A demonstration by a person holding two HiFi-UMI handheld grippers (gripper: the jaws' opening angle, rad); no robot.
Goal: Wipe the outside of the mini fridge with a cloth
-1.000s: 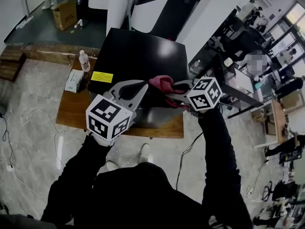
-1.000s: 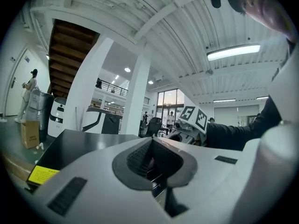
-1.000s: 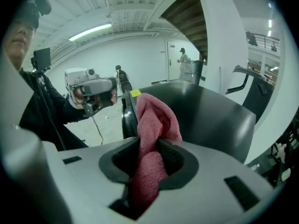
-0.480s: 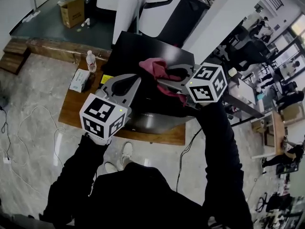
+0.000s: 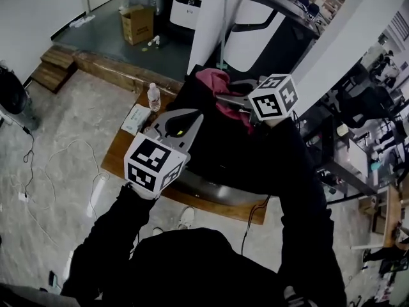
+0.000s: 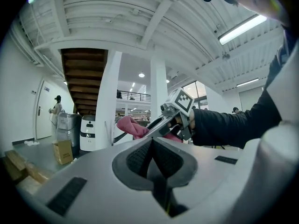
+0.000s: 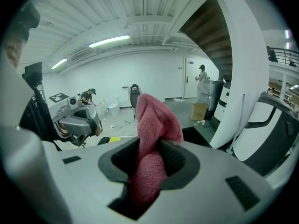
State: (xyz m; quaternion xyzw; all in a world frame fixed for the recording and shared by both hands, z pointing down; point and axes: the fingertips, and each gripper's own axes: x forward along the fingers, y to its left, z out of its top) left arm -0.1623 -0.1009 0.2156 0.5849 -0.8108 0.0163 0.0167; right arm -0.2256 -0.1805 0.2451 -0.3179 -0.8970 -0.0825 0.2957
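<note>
The black mini fridge [image 5: 208,149] stands on a low wooden platform [image 5: 121,155] below me. My right gripper [image 5: 225,96] is shut on a pink cloth [image 5: 213,82] and holds it above the fridge's far edge. The right gripper view shows the cloth [image 7: 156,120] bunched between the jaws and sticking up past them. My left gripper [image 5: 193,116] hovers over the fridge's left side, shut with nothing in it. In the left gripper view the jaws [image 6: 152,141] meet, and the right gripper [image 6: 163,120] with the cloth [image 6: 131,126] lies ahead. My right sleeve hides part of the fridge.
A water bottle [image 5: 153,96] and a tissue pack [image 5: 136,119] sit on the platform left of the fridge. A white pillar [image 5: 211,18] and white machines stand behind it. A cardboard box [image 5: 138,23] is at the back, and cables [image 5: 57,165] trail on the floor at left.
My right gripper has carried the cloth from the fridge's near middle toward its far edge. The left gripper stayed shut and shifted slightly right. The head view has swung.
</note>
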